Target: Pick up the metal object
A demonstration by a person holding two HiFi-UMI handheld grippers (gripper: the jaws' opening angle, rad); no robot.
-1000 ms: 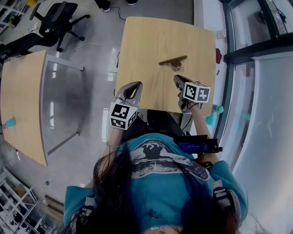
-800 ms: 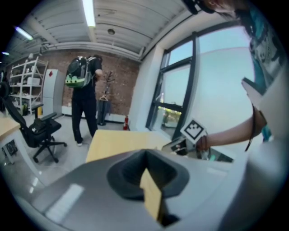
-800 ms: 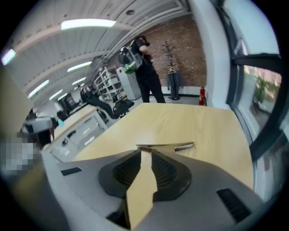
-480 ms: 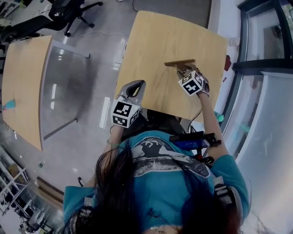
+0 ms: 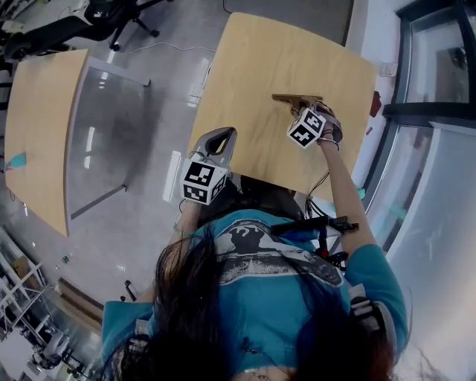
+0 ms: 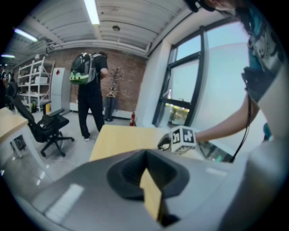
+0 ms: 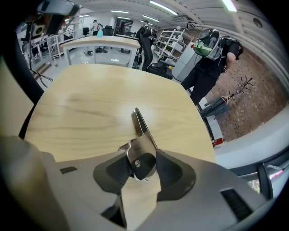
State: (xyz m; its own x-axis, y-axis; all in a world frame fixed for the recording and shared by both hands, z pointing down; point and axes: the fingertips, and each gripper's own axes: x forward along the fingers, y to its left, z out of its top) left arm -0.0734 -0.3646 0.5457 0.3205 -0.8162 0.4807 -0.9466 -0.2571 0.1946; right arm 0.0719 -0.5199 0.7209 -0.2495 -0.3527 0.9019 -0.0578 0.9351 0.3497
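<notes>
The metal object (image 5: 296,98), a flat brass-coloured bar with a bent shiny end, lies on the far right part of the wooden table (image 5: 260,59). My right gripper (image 5: 303,108) has reached it. In the right gripper view the object's shiny near end (image 7: 141,135) stands between the wide-apart jaws of the right gripper (image 7: 142,159), and I see no firm squeeze on it. My left gripper (image 5: 222,135) hovers at the table's near edge with nothing in it. The left gripper (image 6: 145,155) shows its tips together in its own view.
A second wooden table (image 5: 37,126) stands to the left across a grey floor gap. An office chair (image 5: 111,11) is at the far left. Glass walls run along the right side. A person with a green backpack (image 6: 88,90) stands beyond the table.
My right gripper has moved forward from the table's near edge to the metal object, and its jaws have gone from shut to wide apart. The left gripper has stayed put.
</notes>
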